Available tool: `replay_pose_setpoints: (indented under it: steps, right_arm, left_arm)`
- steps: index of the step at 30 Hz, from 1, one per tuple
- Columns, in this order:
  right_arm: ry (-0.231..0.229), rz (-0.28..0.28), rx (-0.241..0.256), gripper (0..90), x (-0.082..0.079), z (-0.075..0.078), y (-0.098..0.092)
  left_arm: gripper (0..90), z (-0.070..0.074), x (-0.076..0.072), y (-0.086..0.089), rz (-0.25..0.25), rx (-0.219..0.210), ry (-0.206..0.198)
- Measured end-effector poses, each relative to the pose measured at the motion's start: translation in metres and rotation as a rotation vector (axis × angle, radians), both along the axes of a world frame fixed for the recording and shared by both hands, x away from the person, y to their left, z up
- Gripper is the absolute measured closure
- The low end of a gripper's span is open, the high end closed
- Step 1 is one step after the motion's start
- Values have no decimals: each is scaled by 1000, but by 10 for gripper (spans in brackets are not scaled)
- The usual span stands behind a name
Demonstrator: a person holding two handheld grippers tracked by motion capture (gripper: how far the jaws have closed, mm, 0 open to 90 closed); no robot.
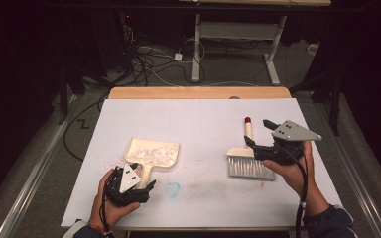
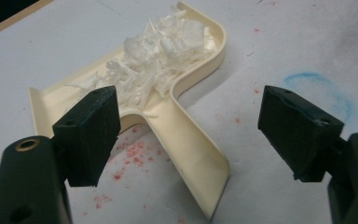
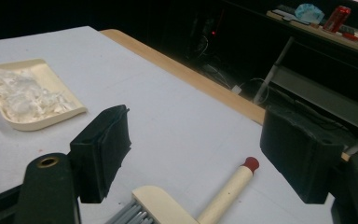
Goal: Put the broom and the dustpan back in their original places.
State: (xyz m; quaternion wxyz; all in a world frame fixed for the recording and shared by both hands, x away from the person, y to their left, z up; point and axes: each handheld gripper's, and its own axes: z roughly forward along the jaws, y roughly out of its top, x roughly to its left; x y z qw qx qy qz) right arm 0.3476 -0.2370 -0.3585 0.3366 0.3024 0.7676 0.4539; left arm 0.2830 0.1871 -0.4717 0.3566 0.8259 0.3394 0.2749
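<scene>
Dustpan w/ white shreds lower left of centre in high view, brush lower right; both grippers wide, holding nothing.

Cream dustpan (image 1: 154, 152) lies flat on the white table (image 1: 198, 119), its tray heaped w/ white shredded scraps (image 1: 151, 151), piled toward the back wall in the left gripper view. Its handle (image 2: 191, 154) points to the bottom of the frame, between the left gripper (image 2: 191, 135) jaws, which stand wide apart, not touching it. Red specks (image 2: 130, 154) on the table beside the handle; faint blue ring (image 2: 324, 91) at right of that view. Brush (image 1: 250, 158), cream back, grey bristles, red-tipped handle, lies flat under the right gripper (image 3: 196, 144); jaws wide, either side of the handle, no contact seen.
</scene>
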Motion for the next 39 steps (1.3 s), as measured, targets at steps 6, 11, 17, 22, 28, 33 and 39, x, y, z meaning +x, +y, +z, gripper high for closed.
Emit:
replay_pose_setpoints:
  steps: [6,11,17,22,28,33,39]
  right_arm:
    - [-5,1,9,213,-7,1,-2]
    - [-5,-17,-20,203,-10,-1,-2]
    - [-9,5,-19,200,-16,-3,-5]
    - [-40,-18,-52,200,-23,-6,-7]
    - [-55,-7,-51,202,-31,-9,-13]
    - [-76,-15,-57,204,-36,-14,-17]
    - [-68,0,-68,200,-39,-22,-23]
  left_arm:
    - [209,0,0,1,1,-4,-1]
    - [209,0,0,1,4,-6,-1]
    - [208,0,0,0,-9,7,-9]
    - [208,0,1,-1,6,22,-9]
    - [206,0,0,-2,-1,18,-18]
    - [202,0,0,-1,-7,18,-10]
    - [179,0,0,-1,-13,24,-13]
